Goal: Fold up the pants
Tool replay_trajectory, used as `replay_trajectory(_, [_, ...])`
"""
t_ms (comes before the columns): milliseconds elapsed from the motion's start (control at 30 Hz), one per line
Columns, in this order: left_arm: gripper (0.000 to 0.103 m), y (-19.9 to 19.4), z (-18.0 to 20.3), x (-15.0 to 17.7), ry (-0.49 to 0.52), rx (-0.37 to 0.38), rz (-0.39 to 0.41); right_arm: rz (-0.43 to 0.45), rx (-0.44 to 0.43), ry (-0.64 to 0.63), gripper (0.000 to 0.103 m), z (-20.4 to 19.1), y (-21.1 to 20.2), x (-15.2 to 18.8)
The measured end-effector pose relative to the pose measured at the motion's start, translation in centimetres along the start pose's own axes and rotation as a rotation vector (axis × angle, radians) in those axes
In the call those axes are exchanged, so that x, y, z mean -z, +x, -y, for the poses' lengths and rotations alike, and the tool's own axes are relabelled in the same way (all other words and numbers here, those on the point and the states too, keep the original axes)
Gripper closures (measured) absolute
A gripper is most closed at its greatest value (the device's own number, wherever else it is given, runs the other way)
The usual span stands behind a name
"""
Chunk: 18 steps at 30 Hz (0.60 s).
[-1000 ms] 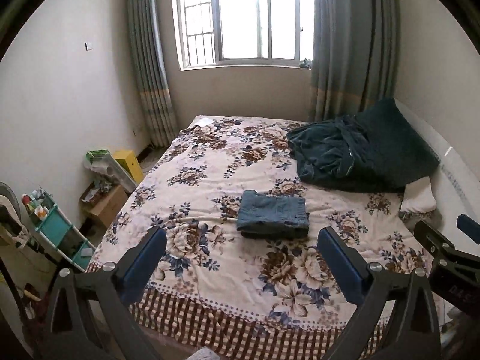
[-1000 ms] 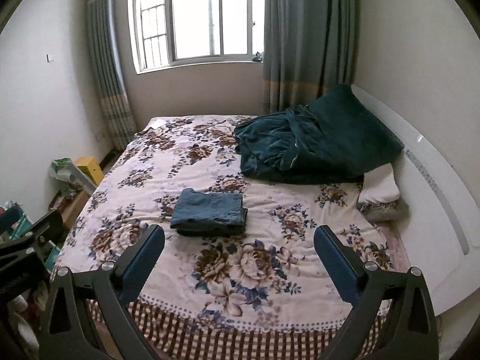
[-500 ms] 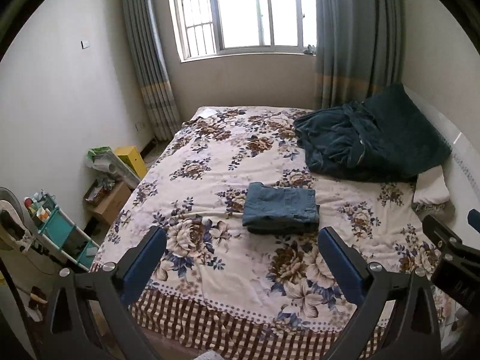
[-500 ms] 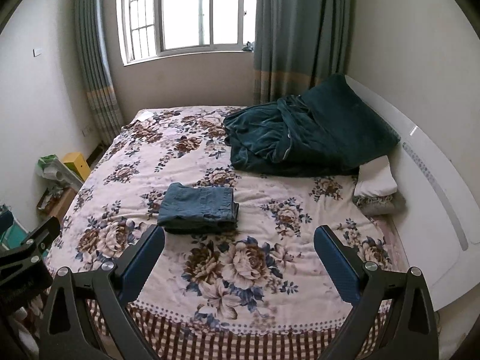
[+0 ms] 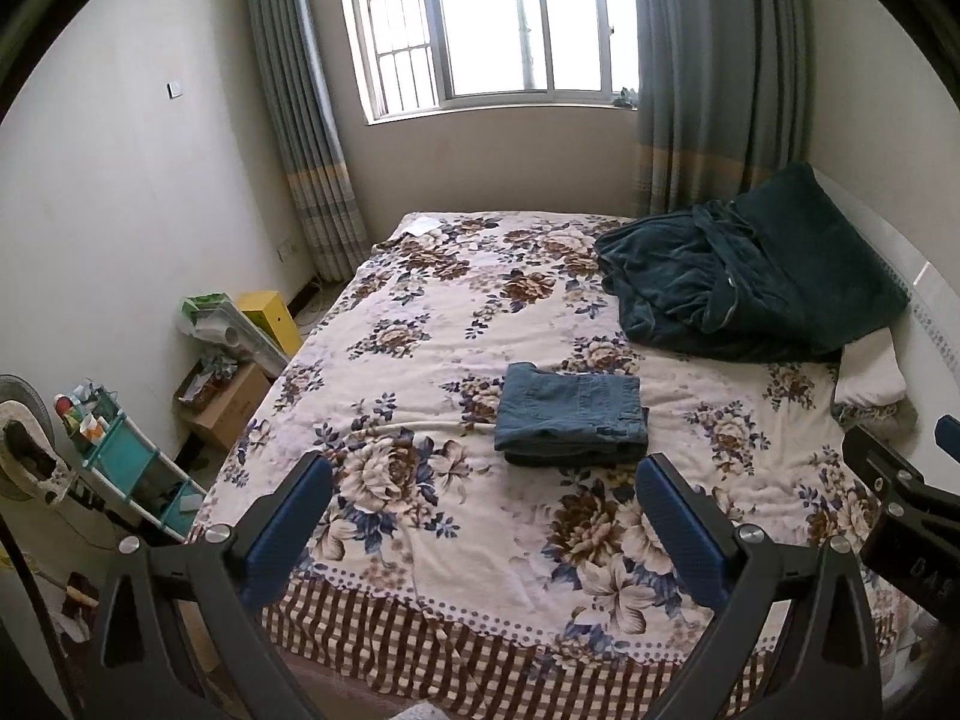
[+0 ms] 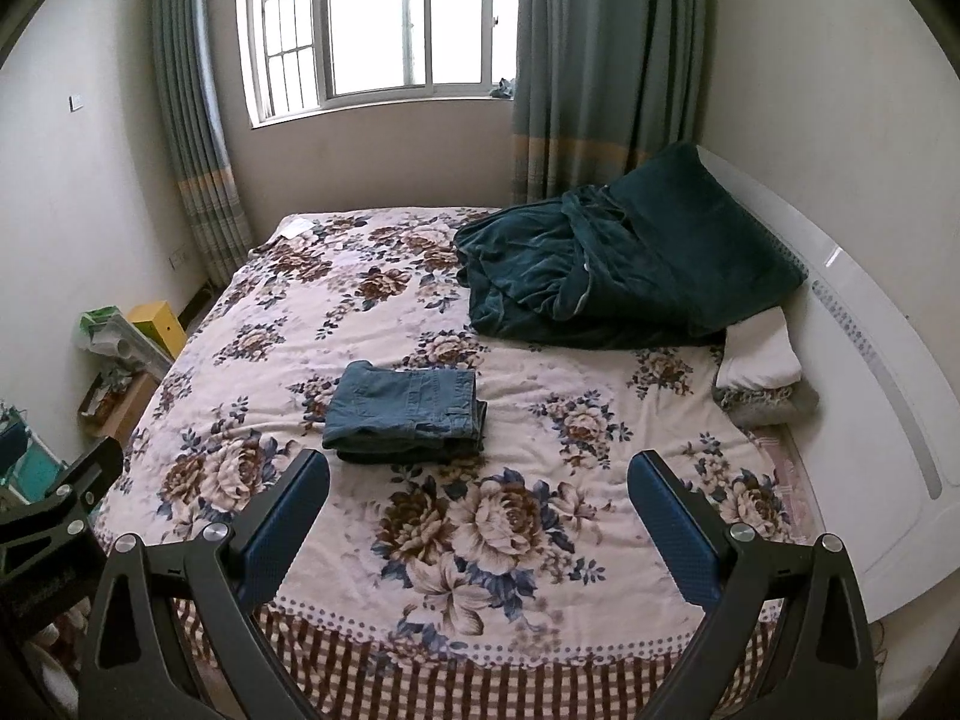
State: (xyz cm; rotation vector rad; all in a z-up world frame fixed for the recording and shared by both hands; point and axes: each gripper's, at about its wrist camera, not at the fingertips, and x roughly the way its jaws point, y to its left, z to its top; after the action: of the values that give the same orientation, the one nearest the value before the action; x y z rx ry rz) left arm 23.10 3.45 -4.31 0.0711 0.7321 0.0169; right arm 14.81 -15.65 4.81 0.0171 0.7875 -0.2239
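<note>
Blue denim pants (image 5: 571, 415) lie folded into a small neat rectangle near the middle of the floral bedspread (image 5: 420, 324); they also show in the right wrist view (image 6: 408, 414). My left gripper (image 5: 483, 516) is open and empty, held back over the foot of the bed, well short of the pants. My right gripper (image 6: 477, 513) is open and empty too, beside it, to the right of the pants. Part of the right gripper shows at the left view's right edge (image 5: 900, 516).
A dark green blanket (image 5: 744, 282) is heaped at the far right by the white headboard (image 6: 870, 372), with a white pillow (image 5: 870, 372) below it. Boxes (image 5: 228, 396) and a teal shelf (image 5: 126, 468) stand on the floor at left. A window (image 5: 498, 30) with curtains is behind.
Both grippers have drawn back and tilted so the bed and pants sit lower and a bit farther in view. The pants have not moved. Both stay open.
</note>
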Motion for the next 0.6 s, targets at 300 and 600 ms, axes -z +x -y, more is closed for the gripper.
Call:
replay_trajectory(300, [0.0,-0.3,-0.8,0.2,-0.012,-0.003,0.003,-0.004,-0.01,0.001,0.001,-0.6,0.0,0.3])
replay_trajectory(600, [0.0,-0.4,-1.3,0.3,-0.021,-0.007,-0.005,-0.003,-0.015,-0.001,0.001,-1.1,0.0,0.4])
